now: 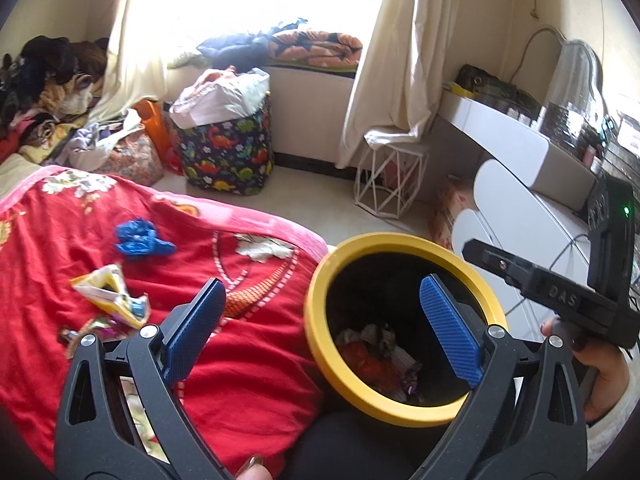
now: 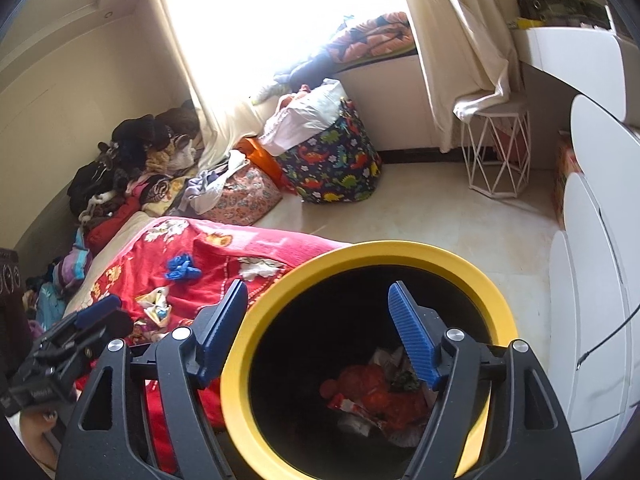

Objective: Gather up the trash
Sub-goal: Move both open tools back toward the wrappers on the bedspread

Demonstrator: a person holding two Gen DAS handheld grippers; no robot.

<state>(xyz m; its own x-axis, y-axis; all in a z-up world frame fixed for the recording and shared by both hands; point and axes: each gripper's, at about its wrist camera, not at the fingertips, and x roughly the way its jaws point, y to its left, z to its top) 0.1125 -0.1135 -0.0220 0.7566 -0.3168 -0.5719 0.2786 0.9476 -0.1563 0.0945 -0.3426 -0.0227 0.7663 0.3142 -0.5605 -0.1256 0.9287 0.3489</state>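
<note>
both tools, left tool [image 1: 324,328] and right tool [image 2: 320,336], hang wide and empty over the yellow bin [image 2: 248,344]; maybe wrappers [image 2: 372,404] lie inside

Left gripper [image 1: 322,322] stands wide, nothing between its blue pads [image 1: 450,330]. Bin [image 1: 320,280], yellow-rimmed, sits beside the red blanket [image 1: 248,380]; trash [image 1: 376,354] lies at the bin's bottom. Left of the bin on the blanket: blue wad [image 1: 142,238], crumpled wrappers [image 1: 110,298]. Right gripper [image 1: 540,280] is right of the bin.
</note>
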